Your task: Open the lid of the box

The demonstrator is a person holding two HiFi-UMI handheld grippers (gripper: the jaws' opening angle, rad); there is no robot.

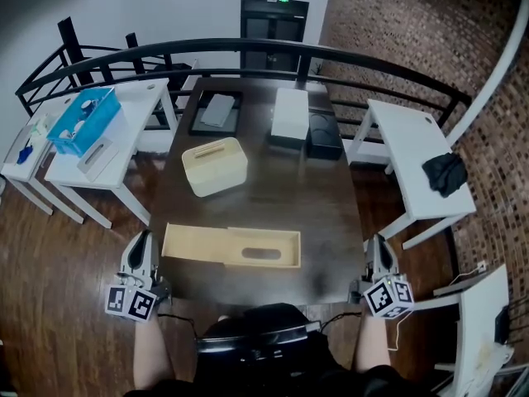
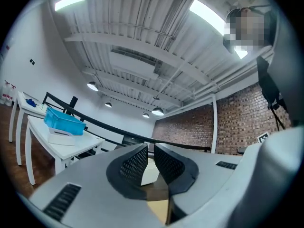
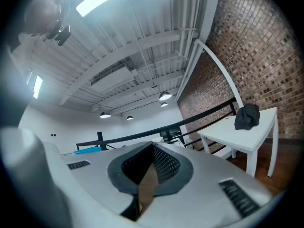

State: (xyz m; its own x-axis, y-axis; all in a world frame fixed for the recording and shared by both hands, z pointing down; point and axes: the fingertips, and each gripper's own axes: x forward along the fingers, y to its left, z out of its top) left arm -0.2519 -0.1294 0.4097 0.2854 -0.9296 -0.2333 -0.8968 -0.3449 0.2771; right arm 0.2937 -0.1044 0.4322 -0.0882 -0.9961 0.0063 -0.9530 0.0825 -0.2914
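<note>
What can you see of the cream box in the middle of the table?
The cream box is a rounded, matte, plastic-looking container with a slot-like handle in its top, which looks closed. It stands upright on the dark table, slightly askew, left of centre. Only the table touches it; the long pale wooden piece lies nearer, apart.

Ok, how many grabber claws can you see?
2: the left gripper off the near-left corner of the dark table, the right gripper off its near-right corner. Both shut, holding nothing.

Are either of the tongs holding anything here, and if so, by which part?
Nothing is held. The left tongs and right tongs are both shut and empty, either side of the box and apart from it.
</note>
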